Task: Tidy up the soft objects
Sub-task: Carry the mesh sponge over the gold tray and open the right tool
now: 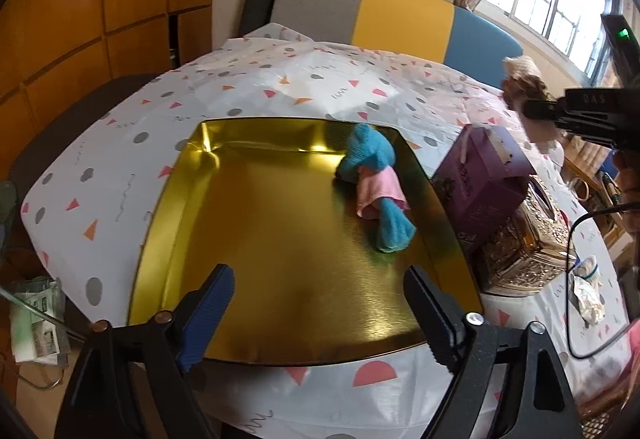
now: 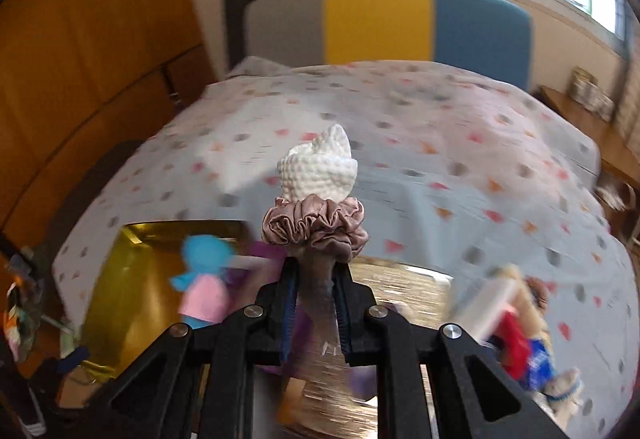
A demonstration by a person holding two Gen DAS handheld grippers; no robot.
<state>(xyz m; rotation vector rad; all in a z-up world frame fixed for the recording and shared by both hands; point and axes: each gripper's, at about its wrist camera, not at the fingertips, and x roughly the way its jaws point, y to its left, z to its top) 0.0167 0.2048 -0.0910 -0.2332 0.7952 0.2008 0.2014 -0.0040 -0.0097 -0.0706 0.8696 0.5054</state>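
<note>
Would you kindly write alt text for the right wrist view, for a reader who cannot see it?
The right claw is shut on a soft toy with a white knitted top and a mauve ruffled collar, held above a table with a patterned cloth. Lower left, blurred, a blue and pink plush lies in a gold tray; a striped chair stands behind.

A table (image 1: 328, 87) under a patterned cloth carries a gold tray (image 1: 168, 199), a purple box (image 1: 484, 175) and, perhaps, an ornate golden box (image 1: 524, 251).
</note>
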